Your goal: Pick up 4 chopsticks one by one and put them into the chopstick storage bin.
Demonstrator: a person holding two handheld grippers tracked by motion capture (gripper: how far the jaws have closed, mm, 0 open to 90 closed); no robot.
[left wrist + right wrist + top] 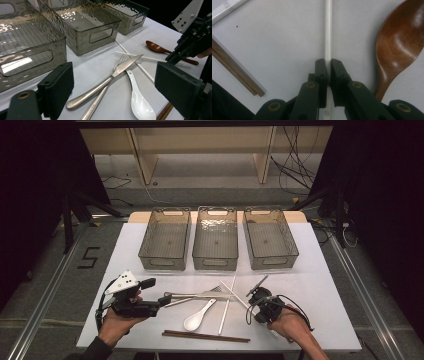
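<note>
Here, right gripper (327, 65) clamped on white chopstick (327, 30), wooden spoon (398, 47) just beside, left gripper (113, 90) wide over knife (105, 82).

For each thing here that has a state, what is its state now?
Right tool: shut on white chopstick.
Left tool: open, holds nothing.
Three bins: empty, upright.
Knife: lies across fork.
White spoon: bowl up.
Wooden spoon: bowl up.
</note>
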